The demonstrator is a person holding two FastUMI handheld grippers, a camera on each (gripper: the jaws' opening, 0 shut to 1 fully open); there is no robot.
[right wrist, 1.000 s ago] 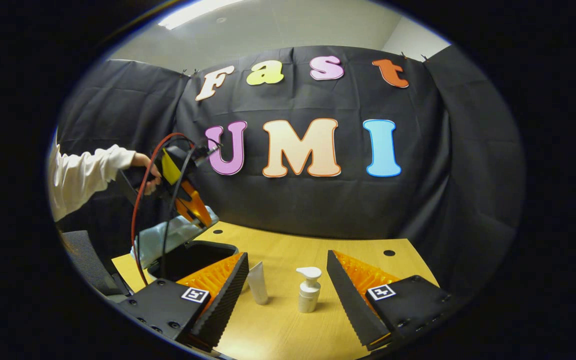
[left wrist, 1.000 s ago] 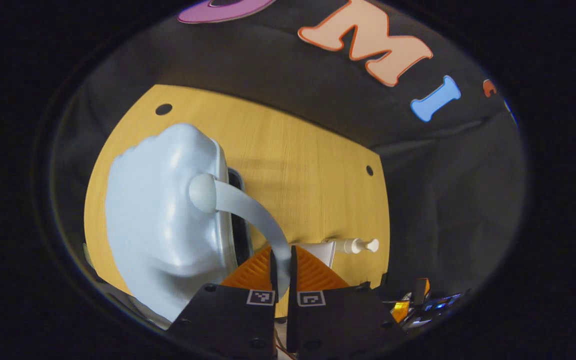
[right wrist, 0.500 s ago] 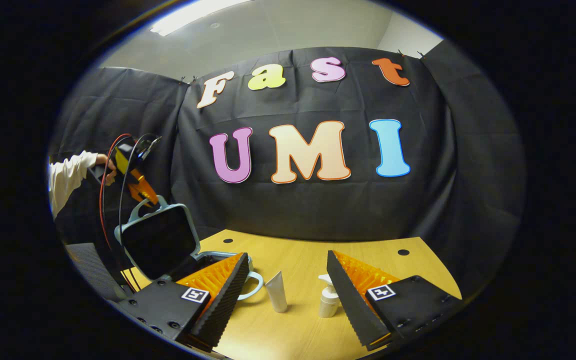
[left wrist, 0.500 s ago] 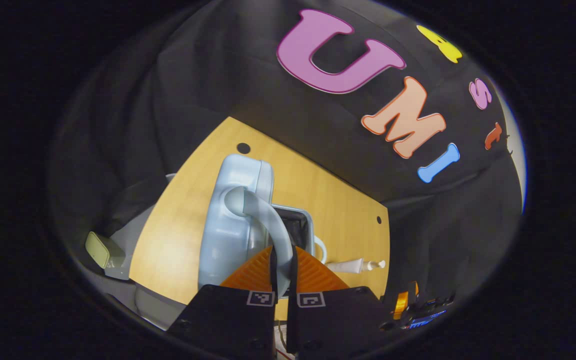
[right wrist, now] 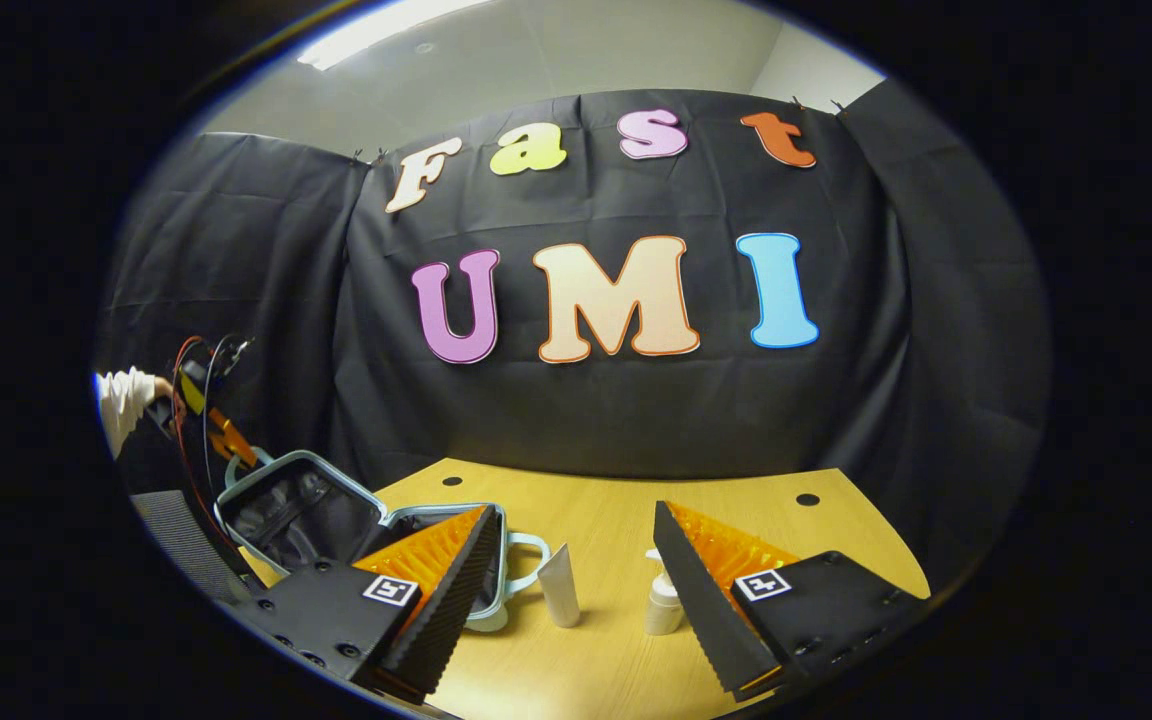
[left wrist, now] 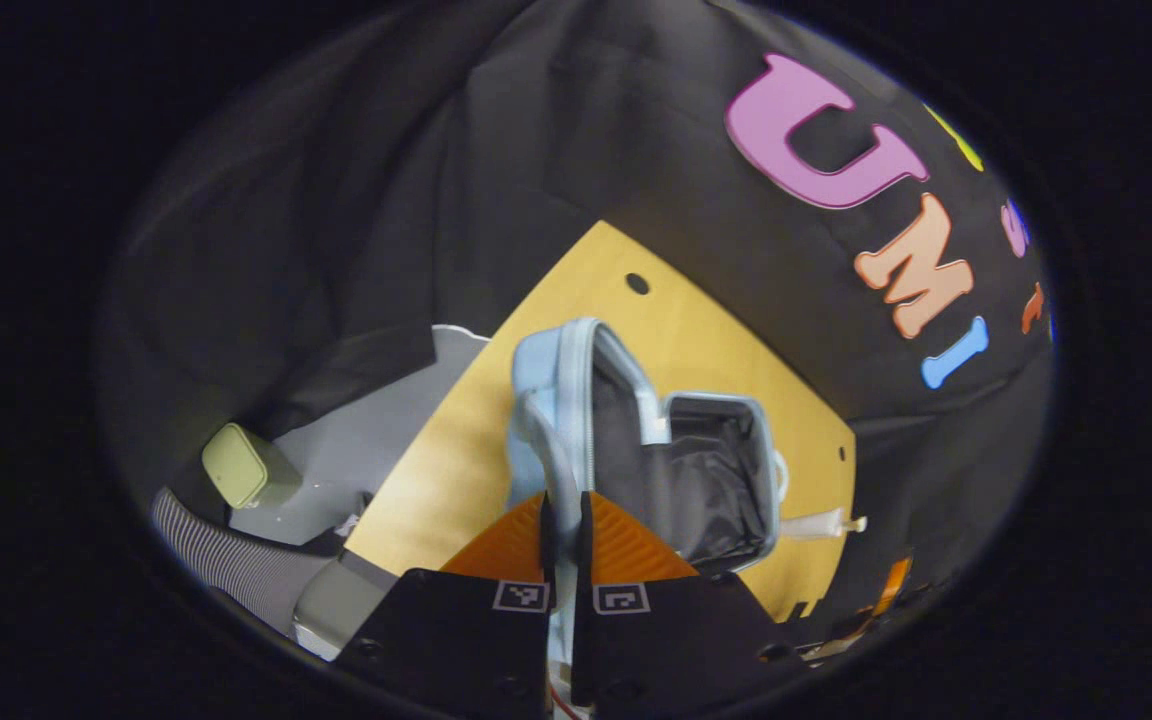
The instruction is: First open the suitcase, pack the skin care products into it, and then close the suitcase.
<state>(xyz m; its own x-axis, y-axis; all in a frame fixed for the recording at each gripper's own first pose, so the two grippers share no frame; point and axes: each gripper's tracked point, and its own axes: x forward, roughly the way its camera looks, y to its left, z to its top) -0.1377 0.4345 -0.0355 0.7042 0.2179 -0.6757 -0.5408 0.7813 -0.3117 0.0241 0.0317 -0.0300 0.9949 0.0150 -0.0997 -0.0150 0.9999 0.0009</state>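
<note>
Left gripper (left wrist: 563,525), clamped on the handle (left wrist: 548,455) of the pale blue hard-shell suitcase (left wrist: 636,440), holds its lid swung open over the wooden table (right wrist: 596,510); right gripper (right wrist: 571,570), fingers apart, frames white tube (right wrist: 560,586) and pump bottle (right wrist: 663,603), ready for packing.

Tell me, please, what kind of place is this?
Probably a staged recording booth, not a home: black cloth hangs as walls behind one wooden table, and a plain ceiling with a strip light shows above the cloth.
</note>
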